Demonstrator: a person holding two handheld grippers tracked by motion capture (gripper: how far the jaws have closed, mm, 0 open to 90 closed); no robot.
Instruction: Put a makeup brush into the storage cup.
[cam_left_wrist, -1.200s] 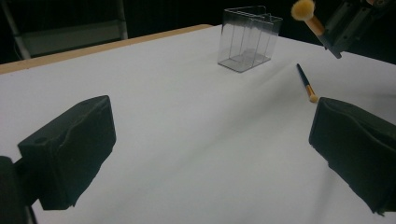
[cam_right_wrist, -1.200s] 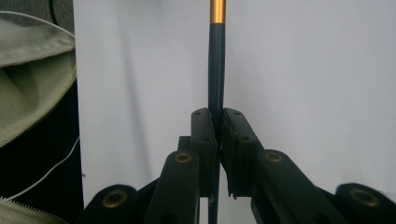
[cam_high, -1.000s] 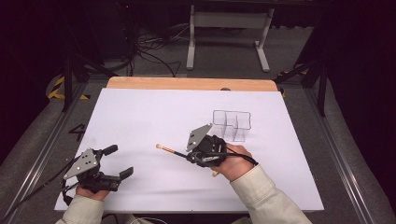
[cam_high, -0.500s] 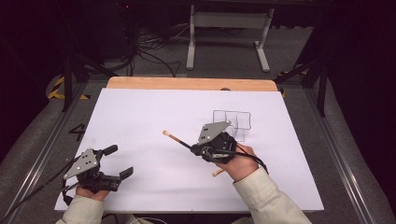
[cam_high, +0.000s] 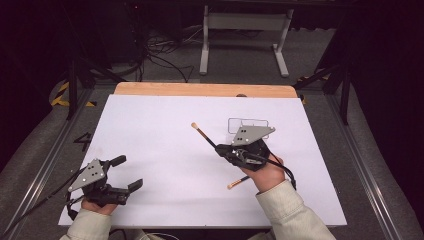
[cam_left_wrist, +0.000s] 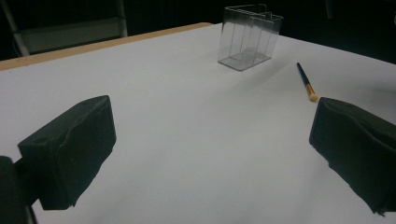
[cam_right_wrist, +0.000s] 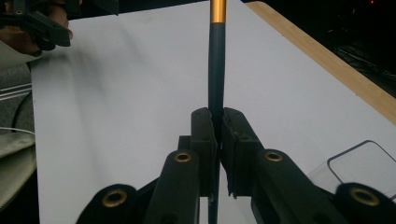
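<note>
Overhead light falls on the white table sheet (cam_high: 165, 145); surroundings drop to near black. Shadows under both grippers soft and faint, no harsh glare. Gripper views dimmer and slightly grainy, near black jaws soft-focused, right gripper (cam_right_wrist: 217, 126) close-up blurred at bottom edge.

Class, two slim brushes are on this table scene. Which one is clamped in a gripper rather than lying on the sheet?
The dark-handled brush pointing up-left, clamped in the shut right gripper. The other brush lies on the white sheet beside that hand.
</note>
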